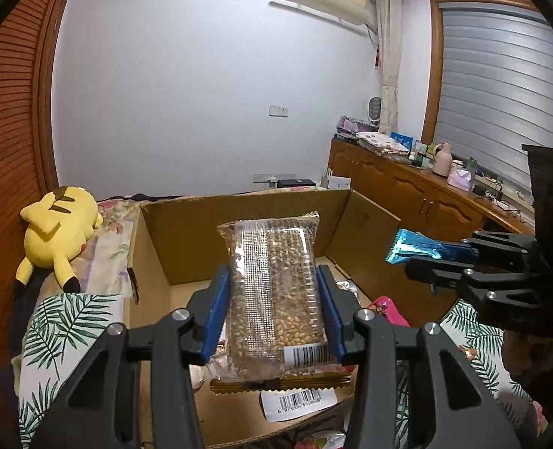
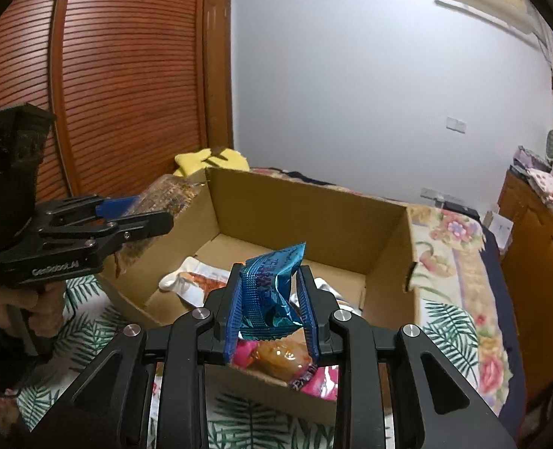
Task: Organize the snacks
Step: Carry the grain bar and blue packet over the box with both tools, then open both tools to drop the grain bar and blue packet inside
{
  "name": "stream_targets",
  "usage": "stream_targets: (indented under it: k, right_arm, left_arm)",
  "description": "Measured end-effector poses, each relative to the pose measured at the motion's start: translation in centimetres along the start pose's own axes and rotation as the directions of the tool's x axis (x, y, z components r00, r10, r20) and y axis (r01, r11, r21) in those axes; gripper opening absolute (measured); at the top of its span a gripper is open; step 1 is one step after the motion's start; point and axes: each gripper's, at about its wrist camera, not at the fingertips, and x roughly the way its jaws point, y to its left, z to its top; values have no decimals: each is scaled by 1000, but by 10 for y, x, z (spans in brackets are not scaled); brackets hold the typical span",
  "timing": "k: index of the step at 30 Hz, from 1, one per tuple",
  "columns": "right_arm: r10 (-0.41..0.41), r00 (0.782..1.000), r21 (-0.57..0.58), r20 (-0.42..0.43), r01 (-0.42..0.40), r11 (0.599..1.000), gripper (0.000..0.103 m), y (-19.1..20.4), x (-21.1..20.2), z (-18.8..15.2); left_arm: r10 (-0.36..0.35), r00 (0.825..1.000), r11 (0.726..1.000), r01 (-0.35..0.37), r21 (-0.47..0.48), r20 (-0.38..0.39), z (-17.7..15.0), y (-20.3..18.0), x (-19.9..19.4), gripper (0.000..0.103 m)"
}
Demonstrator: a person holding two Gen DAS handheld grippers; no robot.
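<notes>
Over the open cardboard box (image 2: 313, 220) on the bed (image 2: 459, 262), the left hand-held gripper (image 1: 272, 299) pinched a clear seed packet (image 1: 276, 292) while the right hand-held gripper (image 2: 272, 303) pinched a blue snack packet (image 2: 269, 292).

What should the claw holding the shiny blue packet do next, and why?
Probably lower the blue packet a little and let go. The right claw is shut on it above the open cardboard box, where other snacks already lie. The left claw holds a seed packet over the box too.
</notes>
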Motion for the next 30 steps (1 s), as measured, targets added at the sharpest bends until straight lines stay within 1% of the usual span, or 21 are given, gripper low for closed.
stream_targets:
  k: [6,12,14,16,17,20,26,30]
  right_arm:
    - [3,1000,2,-29,-3,1000,27,0,13,-1]
    - [2,999,-3,-48,-2,1000,28,4,18,-4]
    - [4,998,-4,-55,-4,1000,30,3,20,-4]
    - [8,998,-5,-61,-8,1000,32,4,21,-4]
    - [8,998,-5,-62,-8,1000,35,3,20,-4]
    - [11,998,-3,-59,-11,1000,37,3,20,-4]
    - [14,999,0,-41,-14,1000,38,5,12,-6]
    - [8,1000,5,-20,-8,1000,39,8,-1,-10]
  left_arm:
    - [11,1000,1000,-11,-21,-22,-4,4,7,48]
    - [16,1000,1000,-16,-19,-23,-6,3,8,49]
    - [22,1000,1000,-22,-15,-17,-6,3,7,55]
    - [26,1000,1000,-26,-10,-15,-6,3,7,57]
    - [23,1000,1000,-23,-12,-18,-6,2,7,58]
    - [25,999,1000,-25,-7,-23,-8,2,8,58]
    - [32,999,999,-32,3,-19,-8,1,8,58]
    - [32,999,999,-32,2,-17,-8,1,7,58]
